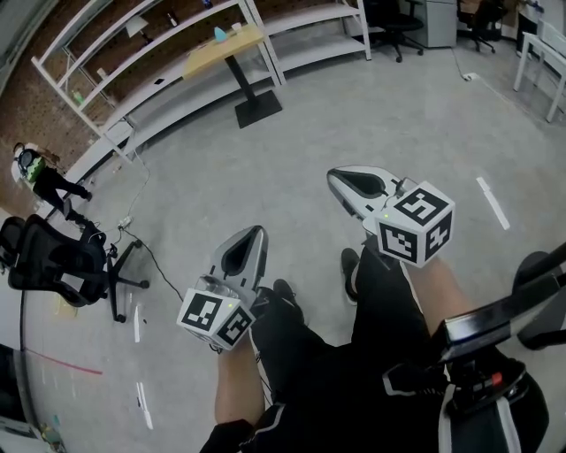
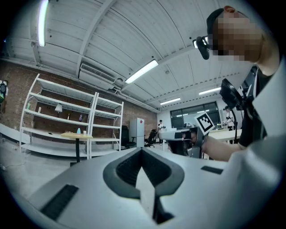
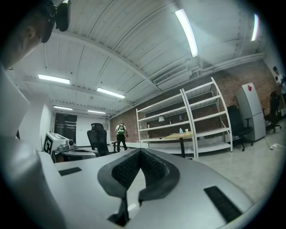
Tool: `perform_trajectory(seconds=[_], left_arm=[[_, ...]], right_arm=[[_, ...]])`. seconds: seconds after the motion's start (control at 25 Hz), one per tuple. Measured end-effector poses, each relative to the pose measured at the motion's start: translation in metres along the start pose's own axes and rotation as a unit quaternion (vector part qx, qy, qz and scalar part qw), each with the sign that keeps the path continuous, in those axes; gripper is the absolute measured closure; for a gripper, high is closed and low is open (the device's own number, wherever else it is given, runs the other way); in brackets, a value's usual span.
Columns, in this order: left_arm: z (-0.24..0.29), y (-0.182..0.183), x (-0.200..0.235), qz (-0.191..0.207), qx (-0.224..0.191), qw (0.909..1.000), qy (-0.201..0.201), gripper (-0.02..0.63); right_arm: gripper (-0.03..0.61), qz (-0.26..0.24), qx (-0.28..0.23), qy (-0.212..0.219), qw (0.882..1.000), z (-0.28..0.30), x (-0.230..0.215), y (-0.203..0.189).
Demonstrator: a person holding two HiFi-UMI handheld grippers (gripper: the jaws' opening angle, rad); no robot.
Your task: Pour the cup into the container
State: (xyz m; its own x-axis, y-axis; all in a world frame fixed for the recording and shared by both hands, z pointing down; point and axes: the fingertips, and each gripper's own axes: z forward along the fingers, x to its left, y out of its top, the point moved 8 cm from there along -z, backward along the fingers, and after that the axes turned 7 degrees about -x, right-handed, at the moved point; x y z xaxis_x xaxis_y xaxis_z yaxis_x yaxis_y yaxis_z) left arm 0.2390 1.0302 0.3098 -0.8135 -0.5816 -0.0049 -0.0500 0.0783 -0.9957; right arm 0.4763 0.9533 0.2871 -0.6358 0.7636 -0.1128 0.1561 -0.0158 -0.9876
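1. Left tongs point(image 1: 255, 234) clenched, pads meeting, nothing between them; the left gripper view point(image 2: 142, 150) shows the same
2. Right tongs point(image 1: 338, 180) likewise clenched and empty
3. The task's things are not at hand: a pale cup point(image 1: 237, 27) and a small blue thing point(image 1: 219, 34) stand on a wood-topped bench point(image 1: 205, 55), well apart from the person, across bare floor point(image 1: 354, 115) and just in front of the white shelves point(image 1: 150, 35)
4. Both are too small to tell which, if either, is the container
5. Both gripper views look toward that bench, so the tongs are aimed roughly at it
6. Likely reason for the shut, empty tongs: nothing is within reach to grip; this reads as a carrying pose for the approach, with pouring not yet begun
7. Pose: both forearms are out in front of the body, tongs level and pointing ahead, marker cubes nearest the person
8. The right reaches farther forward than the left, with legs and shoes showing below them
9. The next move calls for getting to the bench, then opening one pair around the cup
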Motion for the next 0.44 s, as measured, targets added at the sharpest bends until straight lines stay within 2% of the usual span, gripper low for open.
perform_trajectory(seconds=[0.44], left_arm=[[0.0046,-0.0043,0.0065,-0.004,0.0,1.0,0.003,0.618]], right_arm=[[0.578,-0.004,0.003,-0.001,1.0,0.004,-0.0045,-0.0037]])
